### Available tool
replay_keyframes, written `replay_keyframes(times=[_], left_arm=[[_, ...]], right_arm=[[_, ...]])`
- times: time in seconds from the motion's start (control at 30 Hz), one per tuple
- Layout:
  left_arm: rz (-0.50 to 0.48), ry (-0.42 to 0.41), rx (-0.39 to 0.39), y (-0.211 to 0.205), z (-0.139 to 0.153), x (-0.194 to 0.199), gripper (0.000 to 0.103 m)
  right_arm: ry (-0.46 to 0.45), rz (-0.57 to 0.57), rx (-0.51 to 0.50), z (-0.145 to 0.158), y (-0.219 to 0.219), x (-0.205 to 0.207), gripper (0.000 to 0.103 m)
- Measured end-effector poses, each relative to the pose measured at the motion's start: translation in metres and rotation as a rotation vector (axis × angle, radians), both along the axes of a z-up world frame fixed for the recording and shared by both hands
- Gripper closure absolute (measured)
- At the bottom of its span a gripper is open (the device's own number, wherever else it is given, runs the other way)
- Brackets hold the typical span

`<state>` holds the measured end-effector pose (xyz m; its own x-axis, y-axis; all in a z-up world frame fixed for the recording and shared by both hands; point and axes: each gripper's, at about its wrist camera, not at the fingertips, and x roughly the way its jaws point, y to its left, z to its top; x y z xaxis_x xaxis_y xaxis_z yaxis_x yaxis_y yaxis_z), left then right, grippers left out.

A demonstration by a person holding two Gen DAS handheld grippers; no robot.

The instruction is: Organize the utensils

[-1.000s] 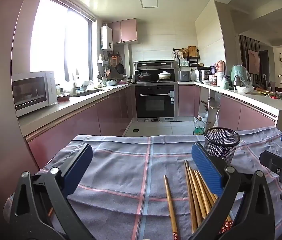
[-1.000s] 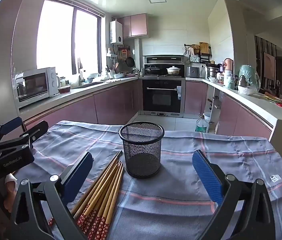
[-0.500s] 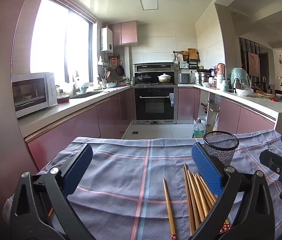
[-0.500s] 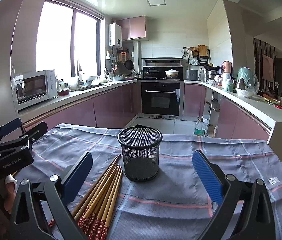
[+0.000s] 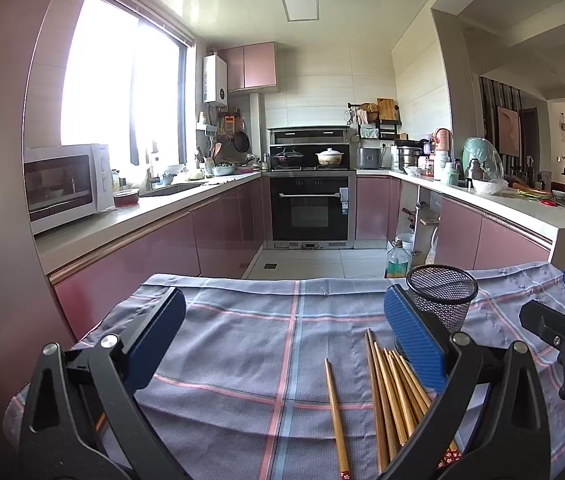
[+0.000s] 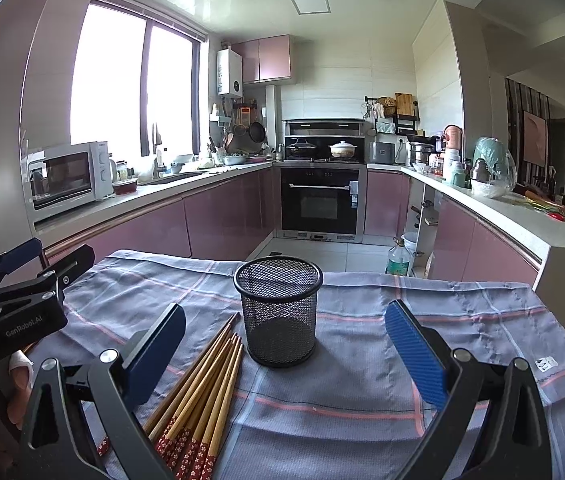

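Several wooden chopsticks (image 6: 202, 392) with red patterned ends lie in a bundle on the checked cloth (image 6: 362, 360), just left of an upright black mesh cup (image 6: 278, 312). In the left wrist view the chopsticks (image 5: 394, 392) sit partly behind my right-hand finger, with one chopstick (image 5: 334, 408) lying apart to their left, and the mesh cup (image 5: 442, 300) stands beyond. My left gripper (image 5: 282, 340) is open above bare cloth. My right gripper (image 6: 282, 344) is open, the cup standing between and beyond its fingers. Nothing is held.
The cloth-covered table (image 5: 242, 328) ends at its far edge before the kitchen floor. Pink cabinets and a counter with a microwave (image 6: 66, 176) run along the left, an oven (image 6: 318, 204) at the back. A hand (image 6: 18, 384) holds the left gripper.
Both views have tilted slightly upward or back; cup and chopsticks sit lower in the frames. Both grippers remain open and nothing on the table moved.
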<state>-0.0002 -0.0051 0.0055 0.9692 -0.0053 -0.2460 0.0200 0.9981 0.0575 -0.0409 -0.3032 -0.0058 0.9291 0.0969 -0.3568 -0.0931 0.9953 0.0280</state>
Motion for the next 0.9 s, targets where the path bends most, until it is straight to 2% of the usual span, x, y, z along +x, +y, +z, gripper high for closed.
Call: replay_keyframes(times=[0.9], left_arm=[[-0.007, 0.002, -0.009, -0.0013, -0.0012, 0.0009, 0.005]], right_arm=[[-0.018, -0.004, 0.006, 0.0017, -0.0004, -0.0009, 0.006]])
